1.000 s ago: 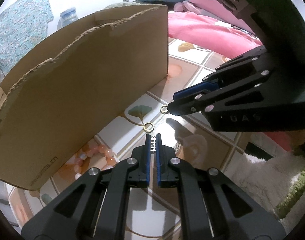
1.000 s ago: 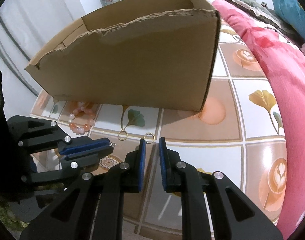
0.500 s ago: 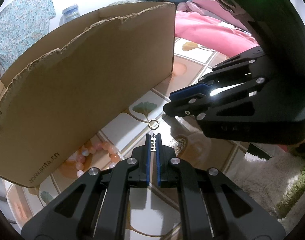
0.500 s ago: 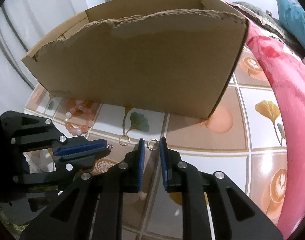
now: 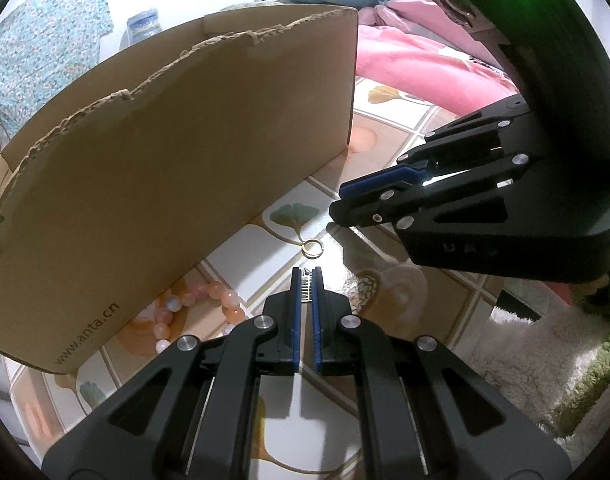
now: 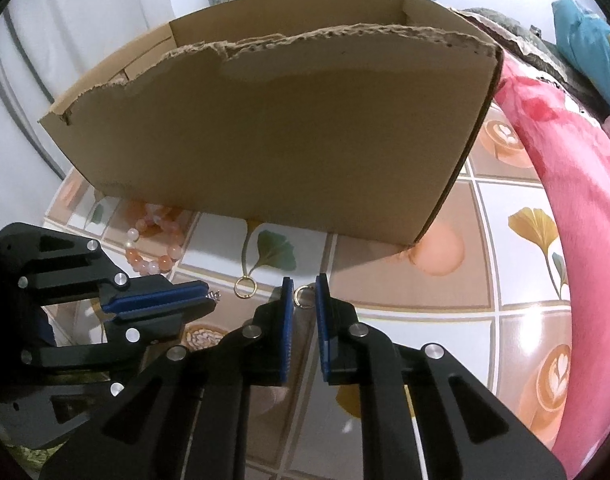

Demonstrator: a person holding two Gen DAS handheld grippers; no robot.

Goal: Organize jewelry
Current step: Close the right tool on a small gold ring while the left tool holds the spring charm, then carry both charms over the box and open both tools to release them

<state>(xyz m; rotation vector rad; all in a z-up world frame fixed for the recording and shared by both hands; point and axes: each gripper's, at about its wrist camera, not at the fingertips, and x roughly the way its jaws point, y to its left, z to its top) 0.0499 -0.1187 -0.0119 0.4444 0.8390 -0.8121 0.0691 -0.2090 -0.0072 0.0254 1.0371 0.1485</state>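
My left gripper point(image 5: 306, 276) is shut on a small silver spring-like earring point(image 5: 306, 288), held above the tiled table. One gold ring point(image 5: 312, 247) lies on the table just beyond its tips; it also shows in the right wrist view point(image 6: 245, 287). My right gripper point(image 6: 303, 286) has a second ring point(image 6: 302, 295) between its fingertips, the jaws narrowly apart around it. A pink and orange bead bracelet point(image 5: 193, 308) lies by the cardboard box point(image 5: 177, 152), also seen in the right wrist view point(image 6: 153, 244). The box point(image 6: 273, 140) stands open-topped right behind the rings.
The tiled table top point(image 6: 425, 320) has leaf and coffee prints. A pink blanket point(image 6: 577, 200) lies along the right. A white fluffy rug point(image 5: 525, 360) and green mat point(image 5: 593, 368) lie below the table edge.
Both grippers have moved forward toward the box. The right gripper has come around the second ring, which now sits between its fingertips. The left gripper still holds the earring.
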